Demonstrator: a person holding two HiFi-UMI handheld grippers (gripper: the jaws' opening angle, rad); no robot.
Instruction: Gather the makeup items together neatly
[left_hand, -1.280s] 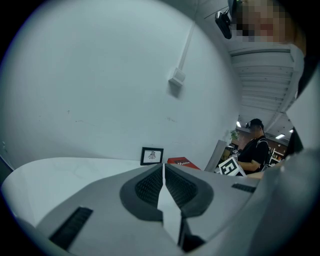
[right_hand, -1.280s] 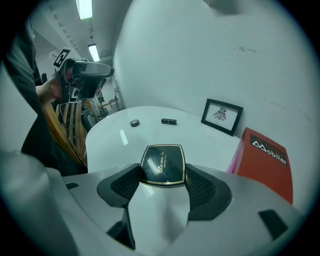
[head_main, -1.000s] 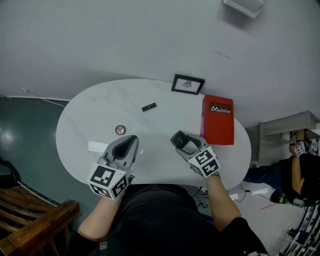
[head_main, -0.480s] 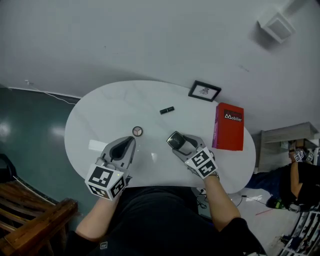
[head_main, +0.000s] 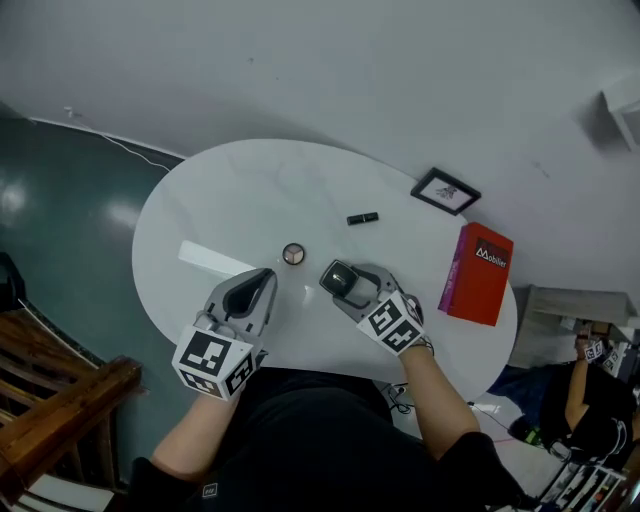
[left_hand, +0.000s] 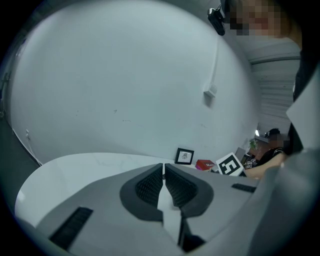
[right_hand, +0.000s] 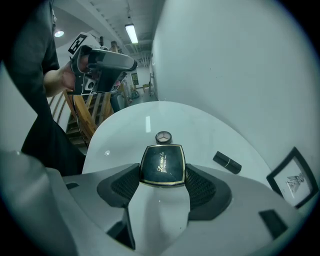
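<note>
One white oval tabletop carries every item. A red box stands upright at its right end, and a small framed picture lies just beyond it at the far right edge. Neither appears to be makeup, so both are best left in place.

The left gripper hovers over the near edge. Its jaws are fully closed against each other with nothing between them, so it is free for a later pick.

The right gripper is angled down toward the middle of the tabletop. Its jaws are closed on a black square compact, with the ribbed pads pressing the two opposite side edges. This grip holds the lid face up and leaves the underside free for a flat set-down.

A black lipstick tube lies on its side in the centre, to the far right of the compact and apart from it.

A small round pot sits just beyond the held compact, slightly to the left.

Judgement: the round pot serves as the gathering point, and the compact is about to be placed beside it. The lipstick tube has yet to be brought over. Being round, it may roll if nudged.
</note>
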